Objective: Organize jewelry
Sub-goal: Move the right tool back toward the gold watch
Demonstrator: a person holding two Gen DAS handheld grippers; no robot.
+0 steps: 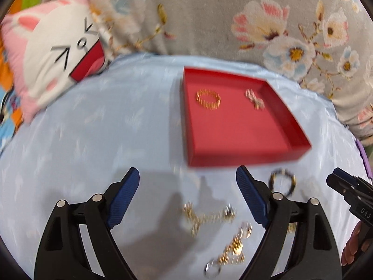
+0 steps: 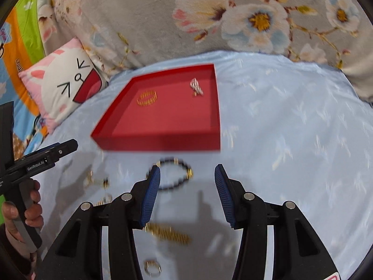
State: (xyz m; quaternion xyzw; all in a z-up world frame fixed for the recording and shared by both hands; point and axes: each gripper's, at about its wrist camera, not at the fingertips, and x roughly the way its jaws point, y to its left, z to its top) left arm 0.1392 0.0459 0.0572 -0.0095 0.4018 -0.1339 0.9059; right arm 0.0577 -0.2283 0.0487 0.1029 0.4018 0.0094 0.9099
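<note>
A red tray (image 1: 244, 137) (image 2: 163, 143) lies on the light blue cloth. It holds a gold bracelet (image 1: 208, 98) (image 2: 147, 98) and a silver piece (image 1: 254, 98) (image 2: 196, 87). A black bead bracelet (image 1: 282, 183) (image 2: 175, 173) lies in front of the tray. Loose gold chains and rings (image 1: 223, 231) (image 2: 170, 232) lie near me, and a silver ring (image 2: 152, 267) is nearest. My left gripper (image 1: 187, 175) is open and empty above the cloth. My right gripper (image 2: 187, 172) is open and empty, just over the black bracelet.
A pink and white cat-face pillow (image 1: 53, 53) (image 2: 67, 81) lies at the left. A grey floral blanket (image 1: 233, 11) (image 2: 233, 11) rises behind the cloth. The other gripper's body shows at the edges, the right one (image 1: 349, 193) and the left one (image 2: 39, 161).
</note>
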